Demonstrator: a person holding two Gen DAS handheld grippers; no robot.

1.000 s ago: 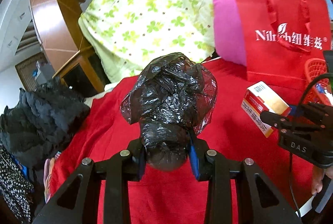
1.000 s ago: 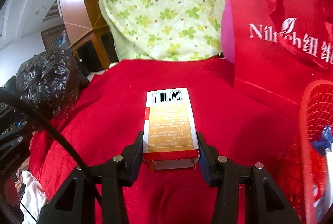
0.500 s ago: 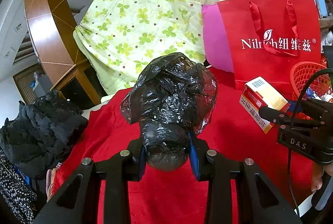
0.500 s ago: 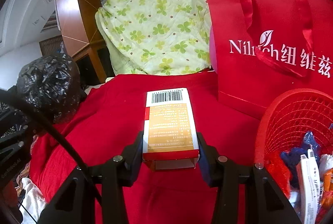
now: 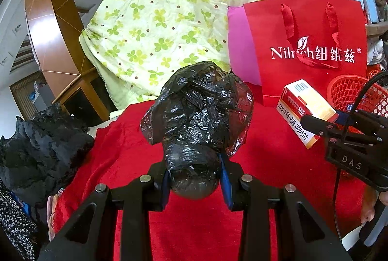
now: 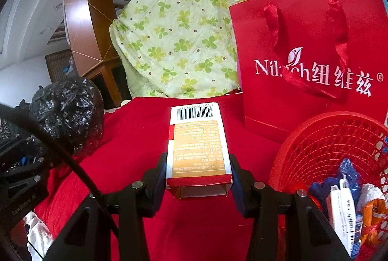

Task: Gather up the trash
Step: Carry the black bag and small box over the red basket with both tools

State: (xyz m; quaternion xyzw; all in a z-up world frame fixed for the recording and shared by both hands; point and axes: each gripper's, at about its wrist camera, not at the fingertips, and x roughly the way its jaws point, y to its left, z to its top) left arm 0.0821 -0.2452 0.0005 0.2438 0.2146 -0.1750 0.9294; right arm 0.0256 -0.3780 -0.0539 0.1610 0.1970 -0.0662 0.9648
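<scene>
Left gripper (image 5: 195, 175) clamped narrow on the lower neck of a crumpled black plastic bag (image 5: 198, 113), blue pads pressing in from both sides, the bulk of the bag ballooning up and forward past the fingertips, clear of the red cloth (image 5: 135, 147) below. Right gripper (image 6: 198, 172) closed on a small orange-and-white carton (image 6: 197, 139), one pad against each long side, barcode end pointing away, open flap end toward the camera, box held level above the same cloth. From the left wrist view, that carton (image 5: 304, 112) seen off to the right, pinched in the other tool's black fingers, a cable looping above it. From the right wrist view, the black bag (image 6: 68, 113) seen at far left, lifted beside the left tool's body. Just right of the carton, a red mesh basket (image 6: 322, 139) with wrappers, a white tube and blue scraps inside, rim near the right finger but not touching it. Behind the basket, a red paper gift bag (image 6: 312, 62) with white lettering and ribbon handles, standing upright on the cloth. Farther back, a pale green clover-print quilt (image 6: 184, 38) heaped high, a curved wooden panel (image 6: 82, 9) to its left. In the left wrist view, a heap of dark clothing (image 5: 36, 144) at the cloth's left edge.
</scene>
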